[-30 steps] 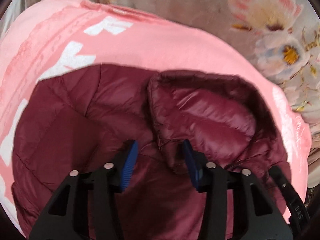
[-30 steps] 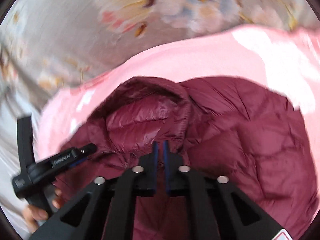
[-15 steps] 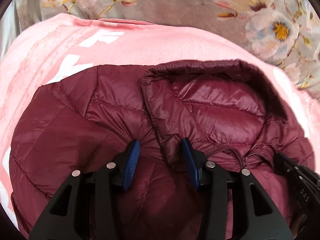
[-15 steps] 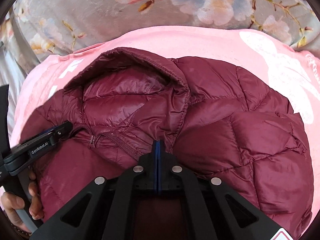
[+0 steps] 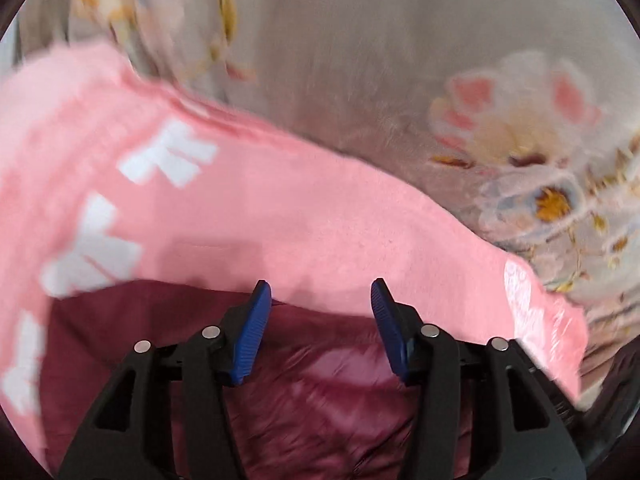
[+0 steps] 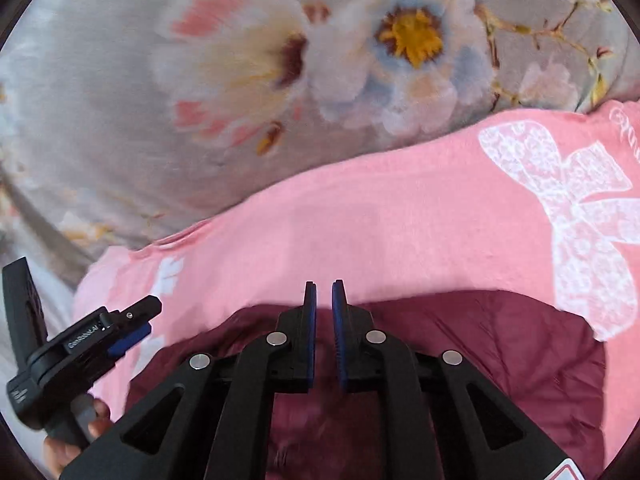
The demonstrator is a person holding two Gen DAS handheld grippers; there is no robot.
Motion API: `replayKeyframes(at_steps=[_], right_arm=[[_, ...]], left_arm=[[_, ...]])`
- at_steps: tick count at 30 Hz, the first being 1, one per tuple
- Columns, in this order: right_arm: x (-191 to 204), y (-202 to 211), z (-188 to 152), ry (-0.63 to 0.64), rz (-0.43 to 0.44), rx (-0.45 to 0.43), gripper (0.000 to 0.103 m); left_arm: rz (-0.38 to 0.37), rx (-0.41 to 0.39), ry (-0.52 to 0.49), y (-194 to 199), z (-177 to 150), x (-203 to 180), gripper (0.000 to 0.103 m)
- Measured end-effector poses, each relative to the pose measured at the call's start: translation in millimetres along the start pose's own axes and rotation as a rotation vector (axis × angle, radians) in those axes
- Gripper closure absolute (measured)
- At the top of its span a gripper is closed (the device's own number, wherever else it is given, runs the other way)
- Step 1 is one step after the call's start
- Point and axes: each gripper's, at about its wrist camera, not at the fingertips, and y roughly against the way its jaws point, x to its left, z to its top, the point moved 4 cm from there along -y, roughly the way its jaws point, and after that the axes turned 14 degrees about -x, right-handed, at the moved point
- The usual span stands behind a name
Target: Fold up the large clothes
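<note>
The grey floral bedsheet (image 6: 120, 128) carries a pink printed blanket (image 6: 400, 232), on which the maroon quilted puffer jacket (image 6: 500, 360) lies flat; its long axis cannot be told. The left hand-held gripper (image 5: 318, 322) and right hand-held gripper (image 6: 323, 320) are both opening, empty: judged best to lift clear without snagging the fold.

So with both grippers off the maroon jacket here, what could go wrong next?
1. The puffy maroon jacket lies free, with nothing between the opening jaws of the left gripper or the right gripper; its fold may spring open.
2. It rests on a pink garment; a low regrasp could pinch both layers.
3. The left wrist view is blurred; aiming from it may miss.
</note>
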Motion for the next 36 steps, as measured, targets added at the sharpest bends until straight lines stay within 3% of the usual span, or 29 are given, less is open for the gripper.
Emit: replayKeyframes(at_steps=[3,5,8,9,12,17,22,36], right_arm=[[-9.0,-38.3,-25.2,0.034,-0.013,0.147,0.092],[-7.5,-37.9,-38.3,0.117,0.007,0.198,0.092],[-13.6,-19.6,-51.8,0.328,-0.019,0.182,0.095],[-19.5,-19.7,-56.0,0.382,-0.056,0.184,0.103],[-33.9,-25.2,-65.5,0.402,-0.062,0.209,0.103],[-37.4,-23.8,-74.8,0.446,-0.061,0.169,0.103],[-31.1,-25.4,-82.7,0.523,-0.108,0.124,0.103],[-28.6,-24.2,-84.2,0.54,-0.111,0.107,0.103]], left_arm=[[-0.018,0.191,0.059,-40.4,-33.4,17.9,0.06],[-0.014,0.223,-0.048,-40.3,-50.2,21.0,0.071],[-0.002,0.201,-0.253,-30.3,-65.2,21.6,0.072],[0.008,0.198,-0.29,-30.6,-69.2,22.8,0.072],[0.016,0.176,-0.354,-34.9,-81.0,24.0,0.072],[0.043,0.061,-0.463,-33.0,-100.7,20.8,0.072],[0.078,-0.008,-0.524,-32.6,-111.6,17.2,0.072],[0.114,-0.029,-0.578,-33.7,-115.6,15.5,0.072]])
